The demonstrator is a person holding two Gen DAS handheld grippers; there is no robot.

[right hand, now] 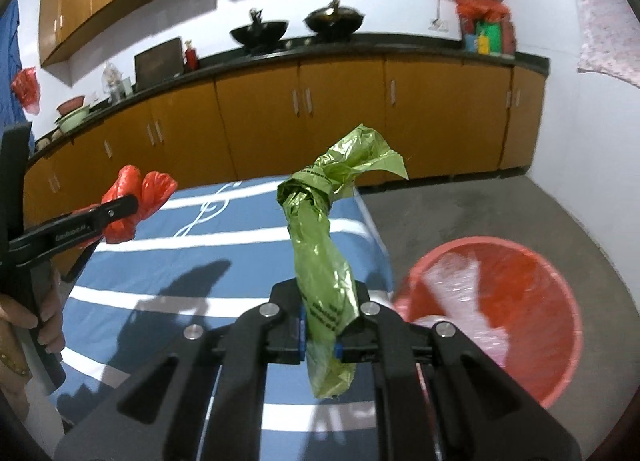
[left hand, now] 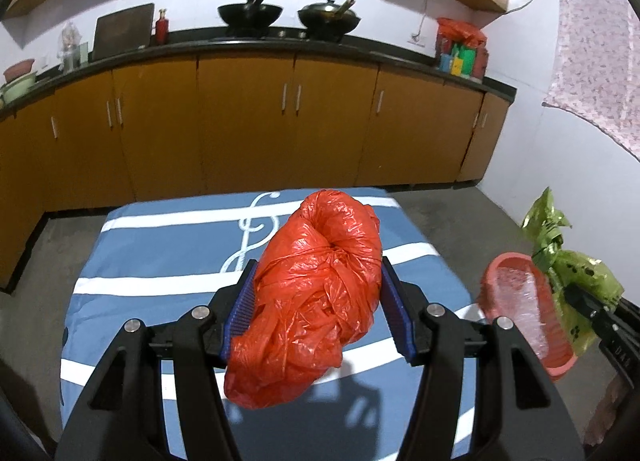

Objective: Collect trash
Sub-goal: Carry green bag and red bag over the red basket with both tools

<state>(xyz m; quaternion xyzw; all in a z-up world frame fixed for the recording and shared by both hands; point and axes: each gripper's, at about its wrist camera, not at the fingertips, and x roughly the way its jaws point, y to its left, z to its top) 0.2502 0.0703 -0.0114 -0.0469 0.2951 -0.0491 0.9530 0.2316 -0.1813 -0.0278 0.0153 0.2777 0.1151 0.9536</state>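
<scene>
Left tool (left hand: 316,297) is clamped on a crumpled red plastic bag (left hand: 316,293), held up over the blue striped tabletop (left hand: 160,261); right tool (right hand: 320,337) pinches a knotted green plastic bag (right hand: 320,261), also lifted clear & nearer the red bin (right hand: 520,301) on the floor just beside the tabletop's right edge. Looks like mid-carry w/ both bags picked up; next is prob. swinging each over the bin's mouth, green first, then letting go.
</scene>
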